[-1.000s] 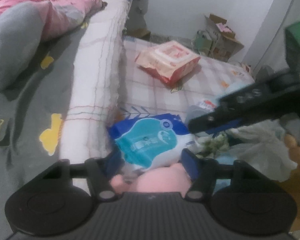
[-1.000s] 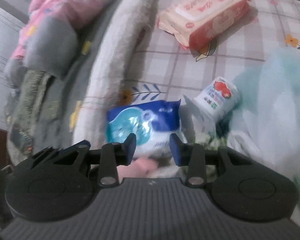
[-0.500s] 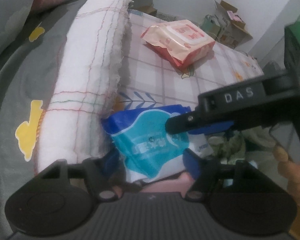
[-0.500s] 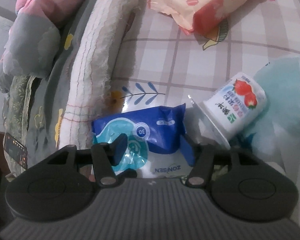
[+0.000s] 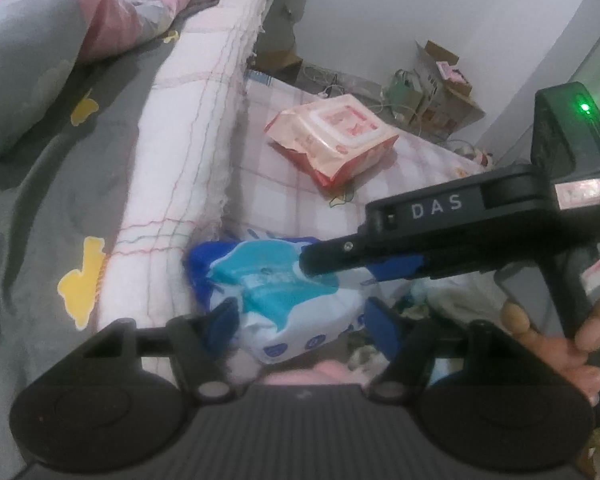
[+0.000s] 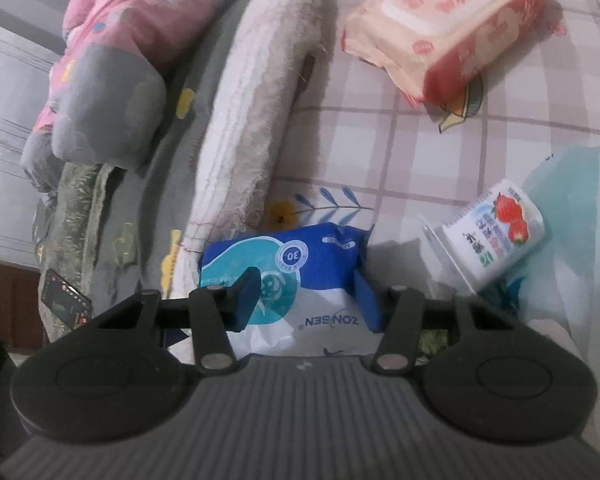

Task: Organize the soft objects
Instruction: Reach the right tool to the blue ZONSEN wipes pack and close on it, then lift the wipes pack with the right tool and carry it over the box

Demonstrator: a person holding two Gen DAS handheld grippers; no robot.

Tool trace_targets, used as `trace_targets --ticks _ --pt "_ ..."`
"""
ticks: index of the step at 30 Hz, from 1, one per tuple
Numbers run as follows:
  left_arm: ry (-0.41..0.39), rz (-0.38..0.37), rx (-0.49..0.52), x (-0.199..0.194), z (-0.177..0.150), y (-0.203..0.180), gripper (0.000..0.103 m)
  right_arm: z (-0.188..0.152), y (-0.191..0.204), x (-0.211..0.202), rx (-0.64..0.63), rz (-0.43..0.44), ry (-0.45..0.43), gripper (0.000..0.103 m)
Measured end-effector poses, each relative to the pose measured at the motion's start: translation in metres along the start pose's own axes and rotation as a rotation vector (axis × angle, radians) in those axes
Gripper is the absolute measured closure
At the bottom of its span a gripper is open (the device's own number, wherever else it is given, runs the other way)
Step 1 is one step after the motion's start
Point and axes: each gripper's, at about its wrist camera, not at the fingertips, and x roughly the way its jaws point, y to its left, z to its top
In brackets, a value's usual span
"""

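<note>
The blue pack point(image 5: 276, 292) of wipes lies on the bed, on the checked sheet point(image 6: 360, 140). It sits right by the end of the long white rolled blanket point(image 5: 180, 168), touching it or v. close. Its top is blue & teal and its near end is white.

Both tools are at this pack. The left tool point(image 5: 300, 316) has one finger on each side of it, fairly wide apart. The left finger is right at the pack's edge, the other looks a tiny bit off it. We can't tell if they press on it, bc the view is blurry.

The right tool point(image 6: 304, 300) comes in from the right, w/ its tip over the teal top of the pack. Its fingers are closing and the pack is between them. One finger is in front of the pack's face, the other is at its right edge. The pack doesn't look squashed.

A hand point(image 5: 572, 340) holds the right tool's grip.

Just right of the pack a small strawberry yogurt cup point(image 6: 496, 240) lies on its side, on a pale bag point(image 6: 572, 200). Farther up the sheet, well apart, is a pink pack point(image 5: 336, 136) of wipes.

Left of the rolled blanket is a grey cover point(image 5: 40, 220) w/ yellow shapes, and on it a pink & grey quilt point(image 5: 112, 12). Cardboard boxes point(image 5: 440, 88) stand by the far wall.
</note>
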Motion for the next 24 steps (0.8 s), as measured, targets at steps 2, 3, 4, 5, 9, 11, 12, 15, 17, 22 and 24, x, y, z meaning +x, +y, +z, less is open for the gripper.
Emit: trace_targets --ticks 2,3,4,5,9,11,12,15,17,22,24 --pt "-0.012 -0.006 -0.007 -0.009 -0.004 -0.004 0.034 -0.004 0.005 -0.009 -0.017 0.009 -0.007 0.053" --pt "-0.022 -0.009 -0.005 -0.016 -0.007 -0.006 0.034 -0.007 0.007 -0.014 -0.027 0.012 -0.009 0.053" --pt "-0.030 -0.017 -0.005 -0.023 -0.010 -0.008 0.034 -0.010 0.010 -0.020 -0.039 0.019 -0.012 0.053" --pt "-0.034 -0.029 -0.012 -0.029 -0.013 -0.009 0.034 -0.013 0.013 -0.026 -0.053 0.021 -0.014 0.053" --pt "-0.067 -0.083 -0.015 -0.057 -0.031 -0.020 0.034 -0.032 0.020 -0.051 -0.111 0.029 -0.029 0.053" --pt "-0.067 -0.115 -0.015 -0.065 -0.044 -0.027 0.034 -0.044 0.019 -0.059 -0.138 0.022 -0.030 0.053" --pt "-0.061 -0.134 -0.015 -0.067 -0.052 -0.031 0.034 -0.051 0.018 -0.063 -0.154 0.014 -0.032 0.053" --pt "-0.021 -0.197 -0.028 -0.065 -0.076 -0.039 0.034 -0.070 0.010 -0.066 -0.188 -0.009 -0.032 0.053" --pt "0.019 -0.243 -0.027 -0.056 -0.091 -0.044 0.035 -0.083 0.005 -0.062 -0.217 -0.040 -0.035 0.053" --pt "0.103 -0.266 -0.007 -0.039 -0.115 -0.048 0.040 -0.103 0.001 -0.052 -0.267 -0.092 -0.036 0.054" --pt "0.074 -0.261 0.036 -0.050 -0.118 -0.047 0.040 -0.104 0.002 -0.054 -0.273 -0.092 -0.046 0.054"
